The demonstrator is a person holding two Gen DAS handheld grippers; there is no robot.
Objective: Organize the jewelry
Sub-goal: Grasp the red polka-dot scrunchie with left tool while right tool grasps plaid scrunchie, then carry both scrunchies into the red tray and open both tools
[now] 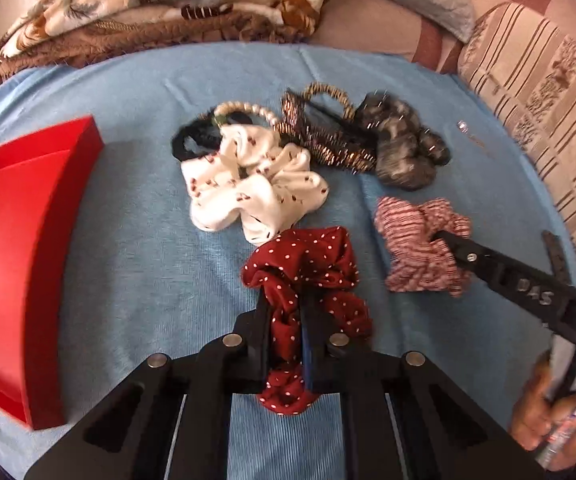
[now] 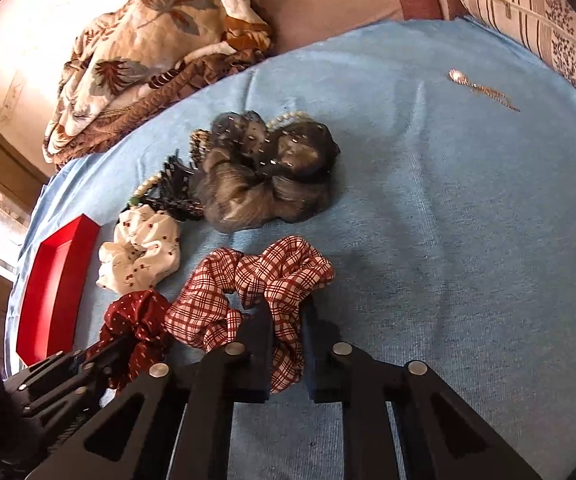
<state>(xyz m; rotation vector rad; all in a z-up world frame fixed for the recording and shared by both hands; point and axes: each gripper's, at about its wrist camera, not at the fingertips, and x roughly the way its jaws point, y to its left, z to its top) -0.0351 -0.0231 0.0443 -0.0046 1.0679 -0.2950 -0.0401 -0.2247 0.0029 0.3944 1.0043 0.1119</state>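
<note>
A: What is in your red box?

B: Nothing that shows. Its floor looks bare, and it sits at the left edge of the blue cloth, well apart from the pile.

A: And your grippers?

B: Your left gripper is clamped on the dotted maroon scrunchie. Your right gripper is clamped on the red checked scrunchie. The two scrunchies lie just beside each other.

A: What crowds you?

B: Beyond them lie the white printed scrunchie, the grey scrunchie, a pearl bracelet and beaded bands, all touching. A small chain lies alone near the striped cushion.

A: Open room?

B: To your right the cloth is bare up to the cushion. A strip between box and pile is free too.
</note>
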